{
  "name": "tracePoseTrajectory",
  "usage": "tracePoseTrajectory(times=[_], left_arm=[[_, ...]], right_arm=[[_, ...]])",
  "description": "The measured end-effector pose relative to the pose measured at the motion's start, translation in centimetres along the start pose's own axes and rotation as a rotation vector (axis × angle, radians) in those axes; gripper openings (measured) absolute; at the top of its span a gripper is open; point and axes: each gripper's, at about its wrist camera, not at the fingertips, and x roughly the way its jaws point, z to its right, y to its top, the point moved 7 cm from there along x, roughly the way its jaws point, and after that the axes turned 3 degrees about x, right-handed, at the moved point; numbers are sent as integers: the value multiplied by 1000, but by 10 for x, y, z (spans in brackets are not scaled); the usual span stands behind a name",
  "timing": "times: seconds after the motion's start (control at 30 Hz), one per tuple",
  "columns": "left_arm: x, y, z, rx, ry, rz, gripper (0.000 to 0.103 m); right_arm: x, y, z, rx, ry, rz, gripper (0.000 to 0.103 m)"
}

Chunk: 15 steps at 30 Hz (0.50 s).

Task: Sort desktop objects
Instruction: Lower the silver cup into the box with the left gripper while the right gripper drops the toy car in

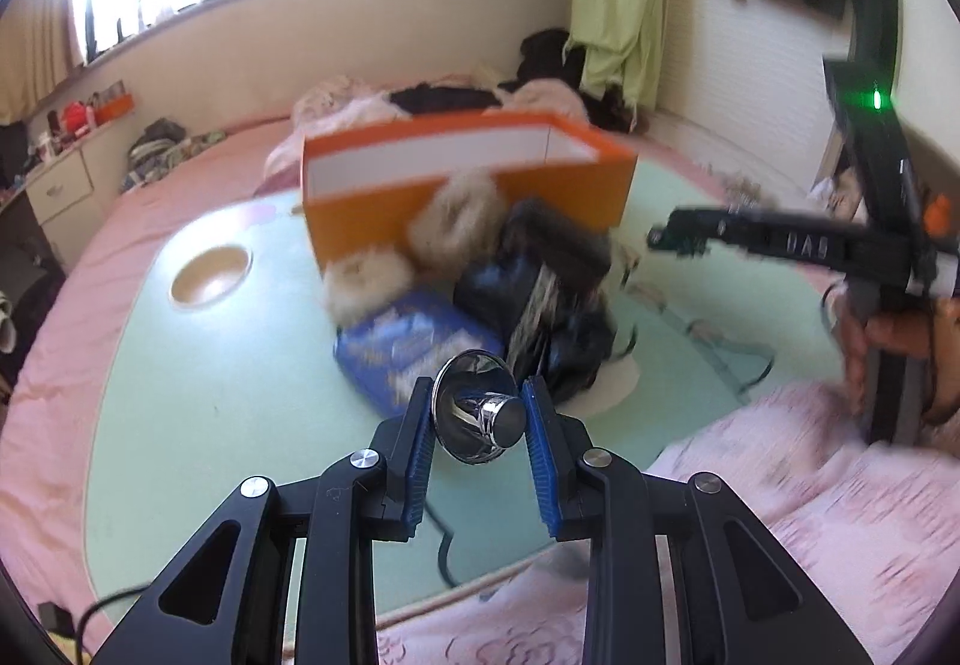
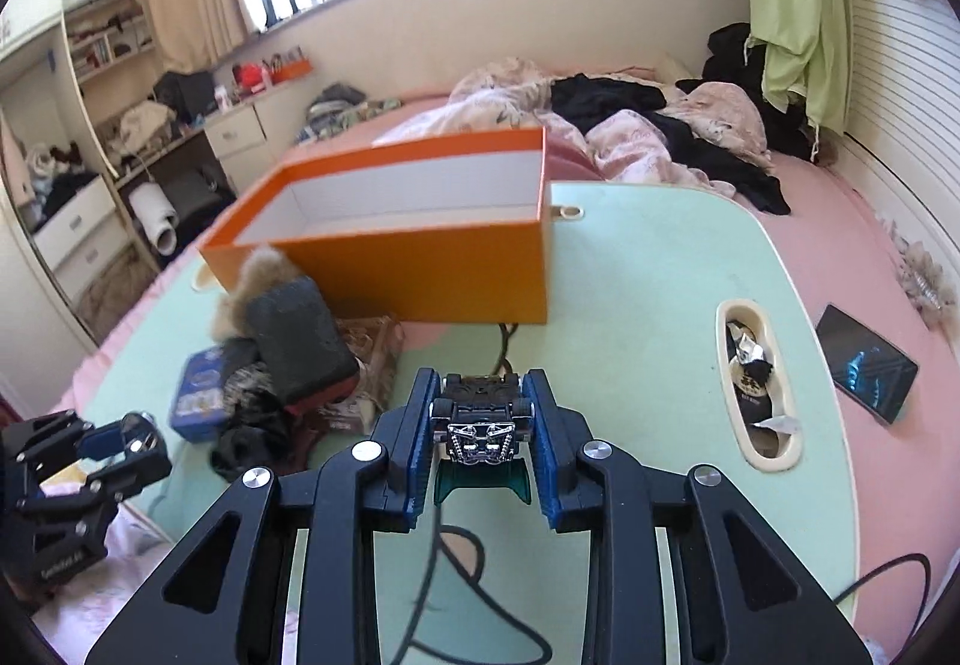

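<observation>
Both jaws loaded over the mint-green worktop (image 2: 660,257).
Left gripper (image 1: 478,413) clamps a shiny chrome knob (image 1: 480,407); right gripper (image 2: 480,419) pinches a small toy car (image 2: 483,416), the orange cardboard box (image 2: 420,269) open beyond.

Left claw (image 1: 479,416): black linkage arms with blue ribbed pads (image 1: 422,425), angled downward and forward; jaws closed onto a shiny chrome knob-shaped piece (image 1: 480,410), pads pressing both its sides, held clear above the surface. Seen from the right wrist view at lower left (image 2: 129,440), tips blue, body black.

Right claw (image 2: 480,416): same build, black arms, blue ribbed pads (image 2: 543,425), angled downward and forward; jaws clamped on a small toy car (image 2: 483,416), pads against its flanks. Seen from the left wrist view at right, blurred (image 1: 672,236), carried by a person's hand (image 1: 900,341) on the handle.
</observation>
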Motion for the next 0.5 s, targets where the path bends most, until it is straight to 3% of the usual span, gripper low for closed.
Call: tracePoseTrajectory(times=[0.1, 0.2, 0.37, 0.47, 0.5], left_arm=[[-7, 34, -4, -19, -31, 41, 27], [-1, 75, -16, -28, -15, 66, 27], [49, 127, -35, -85, 10, 30, 27], [87, 137, -44, -97, 42, -20, 28], [100, 136, -46, -110, 50, -47, 34]], right_arm=[[-7, 16, -11, 0, 34, 19, 30], [-8, 39, -22, -27, 43, 46, 30], [21, 76, -34, -36, 32, 33, 30], [48, 86, -32, -29, 3, 2, 30], [56, 87, -30, -28, -5, -16, 30]])
